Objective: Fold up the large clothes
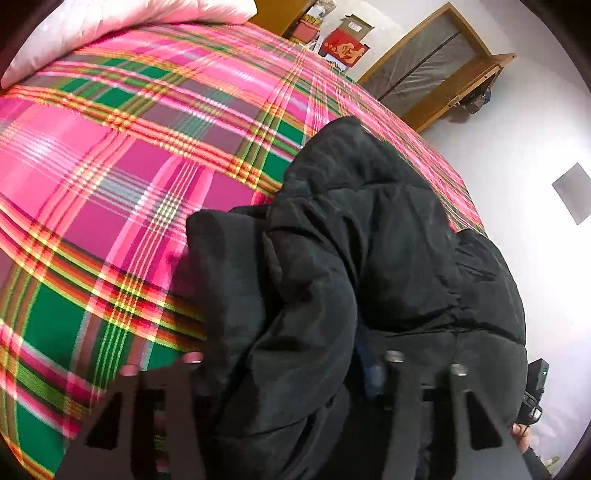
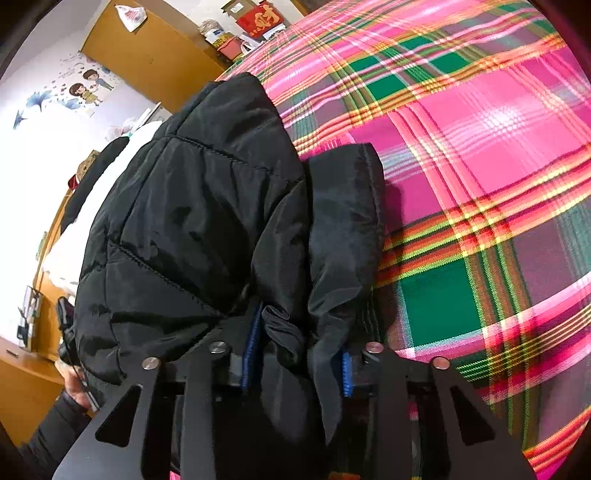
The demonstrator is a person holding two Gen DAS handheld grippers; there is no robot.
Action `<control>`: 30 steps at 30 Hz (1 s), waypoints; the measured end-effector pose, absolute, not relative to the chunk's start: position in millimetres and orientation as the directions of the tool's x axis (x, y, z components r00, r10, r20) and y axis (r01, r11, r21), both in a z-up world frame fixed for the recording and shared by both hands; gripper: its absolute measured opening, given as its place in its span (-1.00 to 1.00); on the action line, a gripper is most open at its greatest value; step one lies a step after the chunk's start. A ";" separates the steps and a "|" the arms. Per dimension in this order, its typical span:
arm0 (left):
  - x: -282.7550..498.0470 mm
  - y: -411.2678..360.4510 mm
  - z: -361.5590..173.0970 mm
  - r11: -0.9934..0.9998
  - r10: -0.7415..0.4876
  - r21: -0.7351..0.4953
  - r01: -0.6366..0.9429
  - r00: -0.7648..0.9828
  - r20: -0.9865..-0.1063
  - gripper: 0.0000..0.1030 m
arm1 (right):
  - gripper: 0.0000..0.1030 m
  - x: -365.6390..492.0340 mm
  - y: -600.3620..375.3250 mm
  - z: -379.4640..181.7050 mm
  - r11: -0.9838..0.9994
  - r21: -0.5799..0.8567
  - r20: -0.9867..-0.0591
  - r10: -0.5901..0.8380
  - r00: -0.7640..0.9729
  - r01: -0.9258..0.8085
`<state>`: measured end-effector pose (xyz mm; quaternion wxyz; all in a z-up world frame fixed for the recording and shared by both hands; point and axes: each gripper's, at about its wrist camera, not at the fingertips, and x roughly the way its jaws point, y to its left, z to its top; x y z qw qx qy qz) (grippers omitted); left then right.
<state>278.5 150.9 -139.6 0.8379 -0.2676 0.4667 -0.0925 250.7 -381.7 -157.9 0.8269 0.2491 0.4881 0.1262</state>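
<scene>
Bright indoor light, blown-out white walls (image 1: 517,155), heavy fisheye bending (dark vignette corners), slight motion blur throughout

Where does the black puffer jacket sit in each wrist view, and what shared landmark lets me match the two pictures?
Left wrist view: the black puffer jacket fills the lower right, on the plaid bedspread, running down between the jaws.
Right wrist view: the jacket fills the left and centre, its fabric bunched between the jaws at the bottom.
Shared landmark: the red box with a gold character, past the bed's far edge in both views.
</scene>
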 end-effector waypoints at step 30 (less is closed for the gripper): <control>245.0 176.0 3.3 0.881 -0.320 -0.472 -0.018 0.711 -0.625 -0.47 | -0.64 254.3 -344.5 -49.7 0.835 0.543 -0.647 0.482 0.591 -0.087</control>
